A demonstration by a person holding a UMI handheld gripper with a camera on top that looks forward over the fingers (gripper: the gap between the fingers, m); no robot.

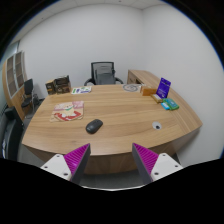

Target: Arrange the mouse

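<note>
A dark grey mouse (94, 126) lies near the middle of a light wooden table (120, 138), well beyond my fingers. My gripper (112, 162) hangs above the table's near edge, open, with nothing between its magenta pads (78, 157). The mouse sits a little left of the line between the fingers.
Pink and white papers (68, 110) lie left of the mouse. A small white object (156, 126) rests to its right. At the far right stand a purple box (164, 88), a teal item (169, 104) and a wooden box (143, 77). A black office chair (103, 73) stands behind the table.
</note>
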